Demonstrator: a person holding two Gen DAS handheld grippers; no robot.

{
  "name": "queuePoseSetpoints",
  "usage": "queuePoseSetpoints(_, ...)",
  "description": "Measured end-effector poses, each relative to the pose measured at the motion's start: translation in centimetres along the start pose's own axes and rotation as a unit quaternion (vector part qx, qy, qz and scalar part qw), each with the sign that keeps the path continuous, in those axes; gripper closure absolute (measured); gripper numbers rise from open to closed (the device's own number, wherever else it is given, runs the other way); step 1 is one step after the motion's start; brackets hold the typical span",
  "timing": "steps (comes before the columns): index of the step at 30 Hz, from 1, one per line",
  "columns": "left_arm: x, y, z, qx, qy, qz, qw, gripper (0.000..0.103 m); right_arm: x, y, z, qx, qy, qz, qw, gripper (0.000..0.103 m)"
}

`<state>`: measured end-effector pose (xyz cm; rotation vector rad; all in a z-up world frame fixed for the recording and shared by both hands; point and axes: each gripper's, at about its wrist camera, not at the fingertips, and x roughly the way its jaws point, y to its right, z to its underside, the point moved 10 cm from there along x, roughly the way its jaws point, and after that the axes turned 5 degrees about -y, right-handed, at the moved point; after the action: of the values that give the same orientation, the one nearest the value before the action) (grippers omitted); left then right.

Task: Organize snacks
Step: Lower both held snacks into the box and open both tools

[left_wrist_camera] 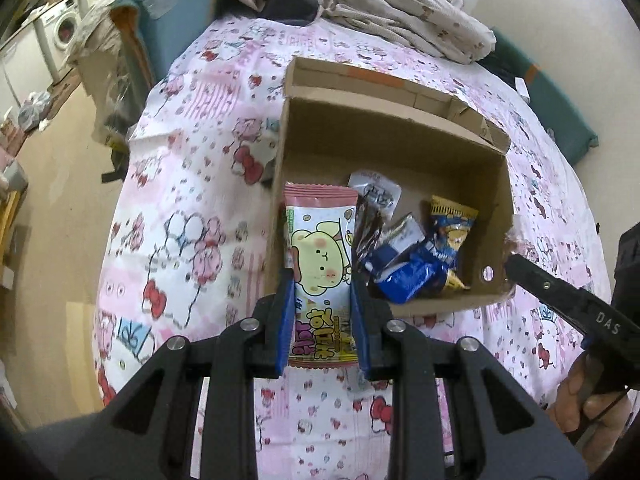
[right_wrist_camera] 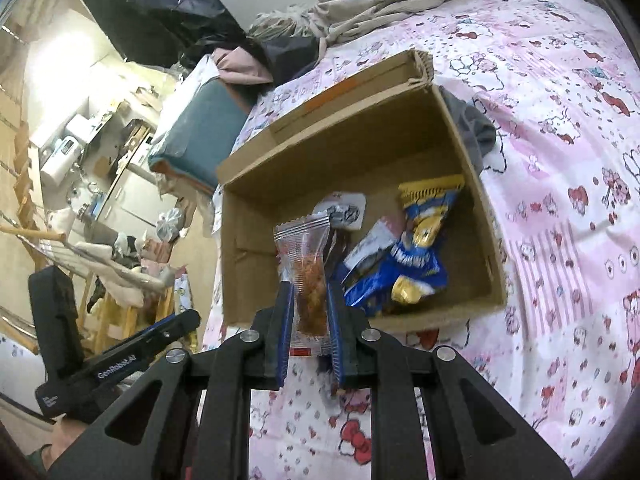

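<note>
Left gripper clamped on pink cartoon snack bar, right gripper clamped on clear snack packet, both mid-frame over cardboard box holding blue wrappers.

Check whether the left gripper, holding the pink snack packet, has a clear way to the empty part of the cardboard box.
Probably yes. The left gripper is shut on the pink snack packet in front of the cardboard box, whose top is open. The snacks inside sit toward the near right, leaving bare floor elsewhere.
</note>
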<state>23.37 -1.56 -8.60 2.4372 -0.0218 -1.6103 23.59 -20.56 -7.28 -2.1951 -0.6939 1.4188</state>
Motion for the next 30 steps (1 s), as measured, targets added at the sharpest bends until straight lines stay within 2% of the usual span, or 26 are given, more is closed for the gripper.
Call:
queuePoseSetpoints(4,1.1,0.8,-1.3,0.027,0.009,-0.007,0.9996,0.081,1.2,0.8,-0.9,0.004,-0.007,0.011,1.0,0.085)
queuePoseSetpoints(5,1.6,0.9,-1.5,0.025,0.007,0.002,0.9997,0.081,1.4,1.0,-0.9,0.005,-0.009,0.012,1.0,0.085)
queuePoseSetpoints(7,2.7,0.6,-1.8,-0.007,-0.001,0.049,0.9988,0.081,2.3,1.5,-1.0,0.01,-0.013,0.021,1.0,0.085)
queuePoseSetpoints(9,3.2,-0.3,-2.2,-0.039,0.021,0.066,0.9968,0.081,2.9,1.9,-0.7,0.019,-0.018,0.022,0.999,0.085)
queuePoseSetpoints(11,3.8,-0.7,-2.4,-0.034,0.029,0.05,0.9978,0.081,3.3,2.2,-0.4,0.028,-0.023,0.021,0.999,0.085)
queuePoseSetpoints(14,4.6,0.3,-2.3,0.013,0.019,0.043,0.9988,0.081,4.3,2.6,0.0,0.031,-0.035,0.027,0.999,0.085)
queuePoseSetpoints(21,5.3,0.3,-2.0,0.005,0.006,0.034,0.9994,0.08,5.8,3.1,0.1,0.031,-0.047,0.048,0.997,0.084)
queuePoseSetpoints(23,5.6,0.3,-1.8,0.003,0.002,0.036,0.9993,0.079,6.1,3.1,0.3,0.031,-0.053,0.046,0.997,0.081)
queuePoseSetpoints(25,5.8,0.7,-1.6,0.005,-0.007,0.046,0.9989,0.071,6.3,3.2,0.1,0.043,-0.058,0.037,0.997,0.08)
queuePoseSetpoints(26,5.9,0.8,-1.4,0.007,-0.014,0.046,0.9988,0.057,6.4,3.3,0.1,0.051,-0.061,0.032,0.996,0.074)
queuePoseSetpoints(27,6.0,0.8,-1.3,0.007,-0.019,0.043,0.9989,0.038,6.4,3.3,0.0,0.053,-0.06,0.03,0.996,0.065)
queuePoseSetpoints(28,6.0,1.0,-1.2,0.007,-0.023,0.047,0.9986,0.031,6.3,3.4,-0.1,0.056,-0.056,0.03,0.996,0.058)
queuePoseSetpoints(29,5.9,1.1,-1.1,0.007,-0.022,0.052,0.9984,0.028,6.1,3.4,-0.2,0.059,-0.051,0.029,0.997,0.043)
queuePoseSetpoints(30,5.7,1.2,-1.1,0.007,-0.019,0.057,0.9982,0.028,5.7,3.3,-0.4,0.058,-0.041,0.028,0.997,0.041)
